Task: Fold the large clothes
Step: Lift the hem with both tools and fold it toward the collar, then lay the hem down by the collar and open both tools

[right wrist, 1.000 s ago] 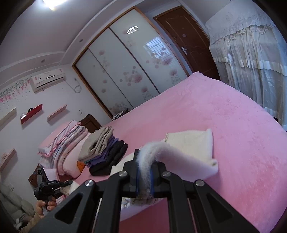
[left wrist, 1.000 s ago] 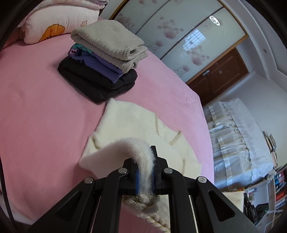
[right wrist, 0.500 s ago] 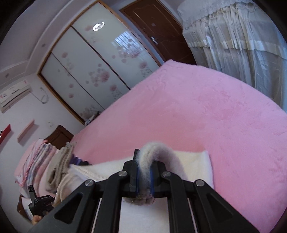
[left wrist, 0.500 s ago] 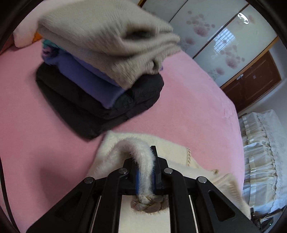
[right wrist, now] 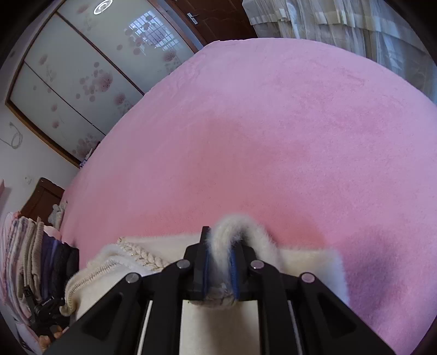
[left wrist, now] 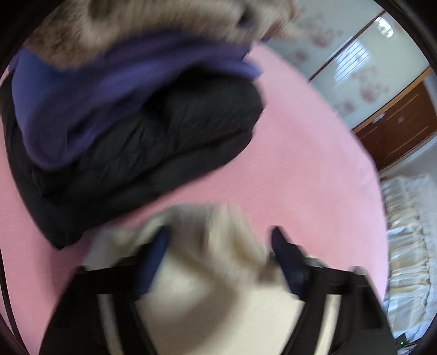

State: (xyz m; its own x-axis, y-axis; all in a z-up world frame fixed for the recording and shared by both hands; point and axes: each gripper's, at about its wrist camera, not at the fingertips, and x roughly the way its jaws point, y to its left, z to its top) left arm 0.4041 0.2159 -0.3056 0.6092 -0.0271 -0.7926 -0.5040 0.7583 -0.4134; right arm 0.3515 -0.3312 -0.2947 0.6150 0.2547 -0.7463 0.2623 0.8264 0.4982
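The left gripper (left wrist: 218, 243) stood wide open, the cream sweater (left wrist: 218, 278) lying loose between its fingers, the folded clothes stack (left wrist: 131, 131) just ahead. The right gripper (right wrist: 220, 262) was clamped on the sweater's fuzzy edge, pink bed cover (right wrist: 273, 136) beyond.

A home bedroom: pink-covered bed (right wrist: 273, 136), floral sliding wardrobe (right wrist: 82, 82), lace curtains (right wrist: 341, 24)

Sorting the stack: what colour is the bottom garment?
Black garment, clearest in the left wrist view.
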